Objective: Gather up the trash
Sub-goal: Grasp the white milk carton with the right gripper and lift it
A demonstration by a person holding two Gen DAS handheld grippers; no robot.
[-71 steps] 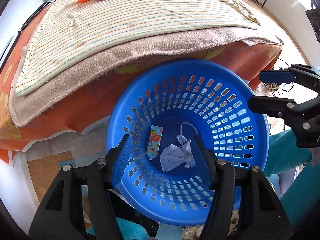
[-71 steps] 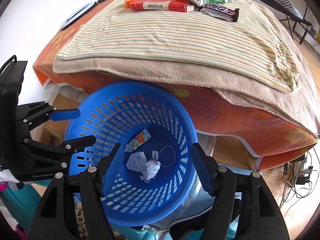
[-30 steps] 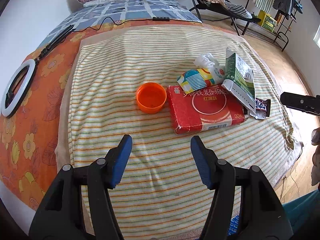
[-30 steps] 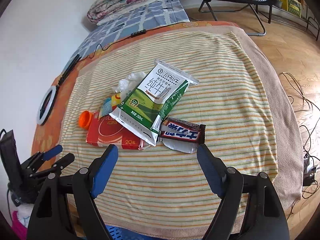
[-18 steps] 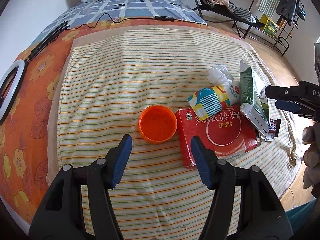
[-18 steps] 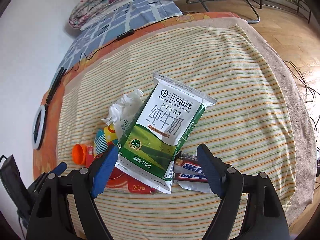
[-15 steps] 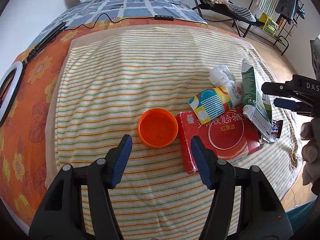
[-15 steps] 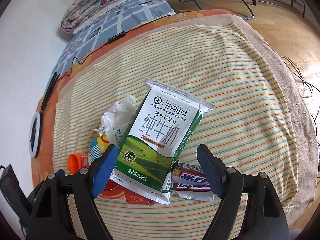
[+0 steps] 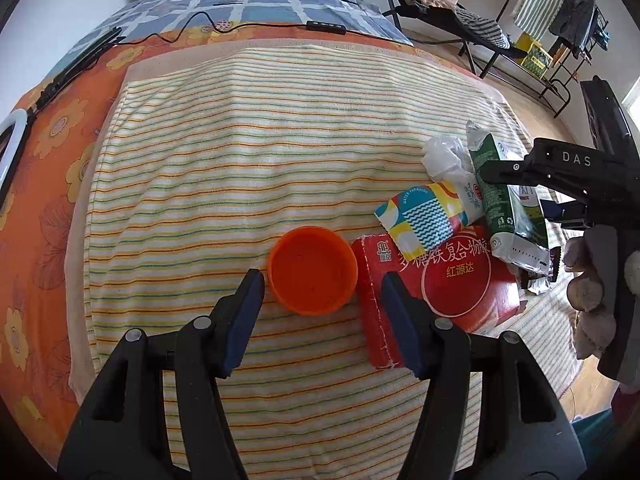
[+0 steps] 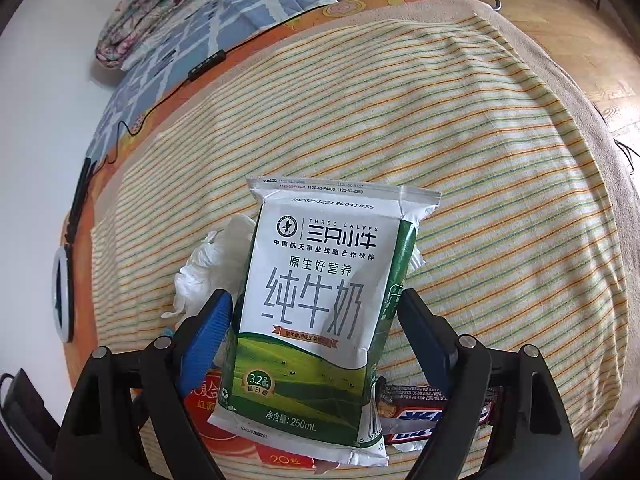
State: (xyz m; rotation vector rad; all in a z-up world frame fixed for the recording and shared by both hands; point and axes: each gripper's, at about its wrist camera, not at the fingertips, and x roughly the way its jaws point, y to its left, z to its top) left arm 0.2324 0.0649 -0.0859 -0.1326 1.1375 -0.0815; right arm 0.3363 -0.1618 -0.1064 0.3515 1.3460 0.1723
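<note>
You are reaching for trash: your right gripper (image 10: 316, 308) stands open around the milk pouch (image 10: 320, 304), having just widened; close it. Your left gripper (image 9: 322, 290), open, hovers at the orange cap (image 9: 313, 270).

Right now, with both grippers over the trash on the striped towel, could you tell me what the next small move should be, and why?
Probably close the right gripper on the milk pouch. Its jaws have just been opening and now straddle the pouch without clearly pressing it. The left gripper stands open around the near edge of the orange cap, so it could close next.
</note>
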